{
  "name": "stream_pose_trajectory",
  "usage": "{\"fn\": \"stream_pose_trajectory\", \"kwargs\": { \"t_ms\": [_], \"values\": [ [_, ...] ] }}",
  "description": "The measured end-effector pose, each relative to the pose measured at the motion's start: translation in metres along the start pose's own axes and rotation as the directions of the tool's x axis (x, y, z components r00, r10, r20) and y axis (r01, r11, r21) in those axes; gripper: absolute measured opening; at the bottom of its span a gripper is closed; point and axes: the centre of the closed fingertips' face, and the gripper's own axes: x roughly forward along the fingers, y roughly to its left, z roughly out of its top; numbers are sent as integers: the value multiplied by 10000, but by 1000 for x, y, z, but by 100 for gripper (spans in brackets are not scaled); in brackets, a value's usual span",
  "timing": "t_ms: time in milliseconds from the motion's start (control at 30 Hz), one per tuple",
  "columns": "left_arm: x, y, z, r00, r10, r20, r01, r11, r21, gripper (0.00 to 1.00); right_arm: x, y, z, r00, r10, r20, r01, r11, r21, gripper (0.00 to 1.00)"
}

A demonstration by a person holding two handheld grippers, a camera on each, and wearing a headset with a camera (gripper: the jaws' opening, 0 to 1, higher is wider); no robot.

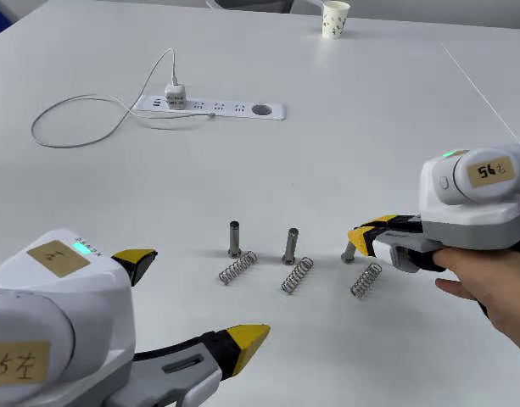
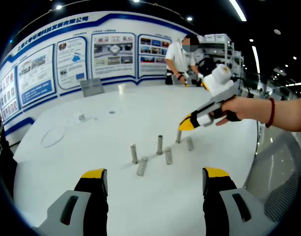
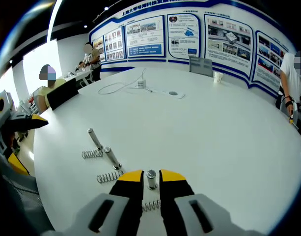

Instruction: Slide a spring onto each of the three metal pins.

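The 3 springs (image 1: 298,275) lay toward the desk's (image 1: 370,127) near edge, each beside its pin. The right gripper (image 1: 370,229) closely flanked the rightmost pin (image 3: 151,178), probably steadying it; whether it clamped was unclear. The left gripper (image 1: 192,295) hung spread, empty

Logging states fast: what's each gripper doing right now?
Left gripper: open, holding nothing.
Right gripper: jaws close around rightmost pin; grip cannot be told.
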Motion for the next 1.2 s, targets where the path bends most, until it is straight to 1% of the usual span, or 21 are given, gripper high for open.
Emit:
{"fn": "stream_pose_trajectory", "kwargs": {
  "t_ms": [200,333,433,567,633,700,767,867,967,1033,1200],
  "values": [
    [0,5,0,10000,32,-38,-32,10000,75,80,-7,4,6,9995,140,274,-143,9999,91,18],
    [2,9,0,10000,34,-80,-33,9999,127,79,-12,8,16,9969,353,709,-359,9993,68,24],
    [4,11,-2,9998,106,-179,-102,9997,201,77,-16,9,19,9957,357,858,-356,9994,-31,28],
    [8,13,-7,9994,20,-345,-11,9997,260,76,-21,12,22,9930,578,1027,-584,9983,28,31],
    [10,16,-9,9990,55,-439,-40,9994,340,75,-23,13,22,9919,689,1071,-699,9975,61,34],
    [12,18,-11,9988,59,-486,-41,9993,367,74,-23,13,21,9909,783,1098,-803,9967,137,40],
    [14,21,-12,9984,84,-556,-63,9992,382,73,-25,13,20,9897,864,1140,-900,9956,266,42],
    [17,24,-13,9983,69,-573,-43,9990,448,71,-27,17,18,9877,1007,1194,-1040,9943,214,46],
    [22,28,-14,9981,-55,-608,84,9988,475,67,-28,19,14,9861,1172,1178,-1183,9930,26,49],
    [25,29,-15,9982,-106,-598,135,9988,481,65,-28,20,12,9856,1234,1159,-1245,9922,22,50],
    [33,33,-20,9969,-221,-758,264,9980,568,61,-32,25,8,9811,1496,1231,-1485,9888,-178,52]
  ]
}}
